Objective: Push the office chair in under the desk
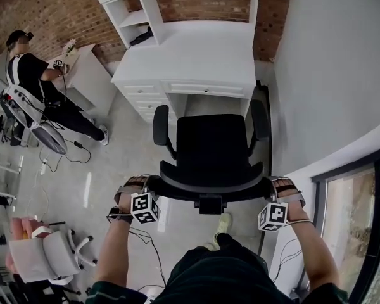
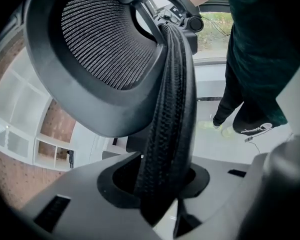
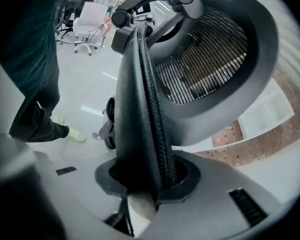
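"Office chair [image 1: 210, 147]: where did it stand?" the first asked.

"On the floor in front of the white desk [image 1: 196, 56]. Its seat faced the kneehole [image 1: 206, 103] and its front edge was close to the desk's front edge. It looked not yet tucked under."

"And the grippers?"

"Both were clamped on the backrest rim [image 2: 170, 114]. The left gripper [image 1: 145, 182] was at the rim's left end and the right gripper [image 1: 277, 183] at its right end. Each gripper view showed the padded rim wedged between the jaws, with the pads pressing on it."

"How should the push have gone, in your view?"

"Evenly from both ends, I judged. More force on one side would have swung the chair on its castors towards the drawer stack [image 1: 145, 97] at the desk's left. The seat seemed roughly centred on the opening, so a straight, slow push suited it."

"Any risk?"

"The armrests [image 1: 160, 124]. From the head view they sat about level with the sides of the kneehole, and I could not tell whether they would pass under the desk's front edge. I would have eased off at the first resistance. The rim grip had to stay firm, since a tilting backrest could slip between the jaws."
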A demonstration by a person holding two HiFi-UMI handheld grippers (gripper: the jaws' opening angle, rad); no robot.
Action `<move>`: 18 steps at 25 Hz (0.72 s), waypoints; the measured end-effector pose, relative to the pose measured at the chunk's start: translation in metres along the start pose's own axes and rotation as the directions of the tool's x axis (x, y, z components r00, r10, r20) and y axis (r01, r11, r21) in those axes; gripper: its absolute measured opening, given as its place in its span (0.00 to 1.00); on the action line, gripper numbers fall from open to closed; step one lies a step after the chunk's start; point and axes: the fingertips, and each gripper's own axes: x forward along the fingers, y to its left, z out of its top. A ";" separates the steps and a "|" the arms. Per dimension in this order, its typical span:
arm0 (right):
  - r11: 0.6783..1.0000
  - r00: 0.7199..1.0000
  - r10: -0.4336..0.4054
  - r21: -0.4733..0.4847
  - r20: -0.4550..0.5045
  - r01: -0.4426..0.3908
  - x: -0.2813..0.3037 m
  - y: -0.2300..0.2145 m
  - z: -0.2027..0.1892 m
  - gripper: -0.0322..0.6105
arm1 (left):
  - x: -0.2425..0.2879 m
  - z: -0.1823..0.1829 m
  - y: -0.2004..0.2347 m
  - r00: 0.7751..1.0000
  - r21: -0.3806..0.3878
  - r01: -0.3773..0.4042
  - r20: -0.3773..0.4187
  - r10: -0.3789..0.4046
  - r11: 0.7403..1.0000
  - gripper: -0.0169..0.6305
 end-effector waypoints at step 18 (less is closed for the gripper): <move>0.998 0.998 -0.002 0.065 -0.060 0.006 0.051 -0.043 0.047 0.20 | 0.034 -0.052 0.087 0.999 0.085 0.028 0.040 -0.031 0.996 0.24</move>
